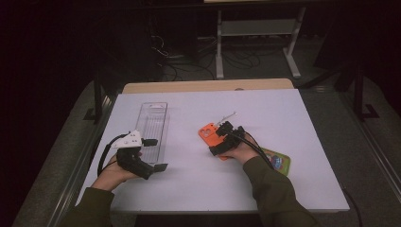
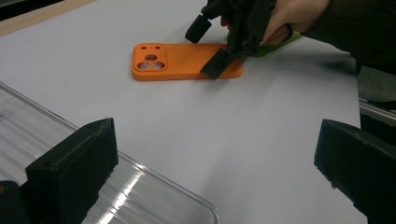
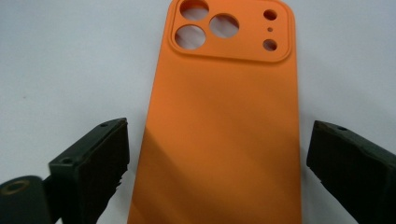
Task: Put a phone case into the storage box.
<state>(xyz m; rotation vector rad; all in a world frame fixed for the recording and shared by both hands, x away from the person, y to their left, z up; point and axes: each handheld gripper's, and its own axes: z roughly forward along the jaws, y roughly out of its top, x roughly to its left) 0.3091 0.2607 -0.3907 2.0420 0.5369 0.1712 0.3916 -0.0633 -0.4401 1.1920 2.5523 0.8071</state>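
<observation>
White table [image 1: 302,189] under lamp; dark room beyond.

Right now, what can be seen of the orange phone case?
The orange phone case is a matte, rubbery-looking shell lying flat, back side up, on the white table. A raised square camera block at one end has three large round cutouts and smaller holes beside them. The right claw straddles the opposite end, one jaw on each long side with a gap showing between pads and case, so it is not gripped. A green item lies behind the hand, near the case.
</observation>
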